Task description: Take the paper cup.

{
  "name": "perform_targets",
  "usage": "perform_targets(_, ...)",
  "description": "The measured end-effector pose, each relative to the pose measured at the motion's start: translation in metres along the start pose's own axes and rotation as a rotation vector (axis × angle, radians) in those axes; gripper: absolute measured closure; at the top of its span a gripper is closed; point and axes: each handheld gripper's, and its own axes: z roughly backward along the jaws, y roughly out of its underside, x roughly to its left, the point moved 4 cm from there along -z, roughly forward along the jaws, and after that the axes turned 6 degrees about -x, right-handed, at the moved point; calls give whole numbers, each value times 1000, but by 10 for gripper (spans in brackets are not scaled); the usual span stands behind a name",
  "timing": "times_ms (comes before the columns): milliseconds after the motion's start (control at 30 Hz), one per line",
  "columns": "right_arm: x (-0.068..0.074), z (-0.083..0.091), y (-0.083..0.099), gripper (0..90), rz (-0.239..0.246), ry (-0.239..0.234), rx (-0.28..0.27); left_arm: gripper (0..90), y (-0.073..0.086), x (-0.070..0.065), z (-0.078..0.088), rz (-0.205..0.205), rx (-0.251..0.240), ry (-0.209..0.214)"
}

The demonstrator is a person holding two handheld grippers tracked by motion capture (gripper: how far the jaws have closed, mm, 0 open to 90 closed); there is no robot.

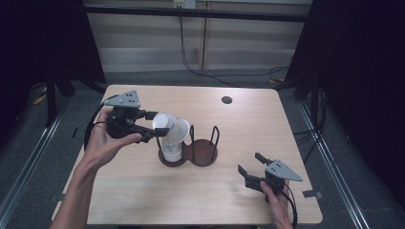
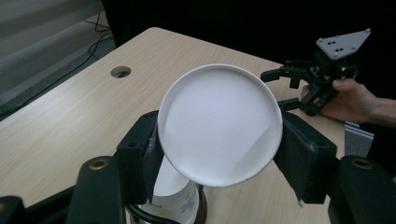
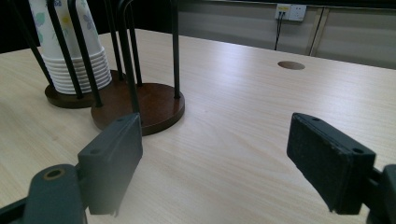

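Left gripper grasping 1 paper cup above the cup stack

High view: left gripper [image 1: 154, 128] clamps paper cup [image 1: 172, 129], tilted over the stack [image 1: 171, 151] in the holder [image 1: 203, 152]. Left gripper view: both pads press the cup's sides. Right gripper view: right gripper [image 3: 215, 163] released, jaws apart above the table [image 3: 243, 116].
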Motion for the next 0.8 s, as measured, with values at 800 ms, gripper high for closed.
perform_targets(800,-4,2,0,171,-48,-22,13,367,48,-19,-3,48,-47,47)
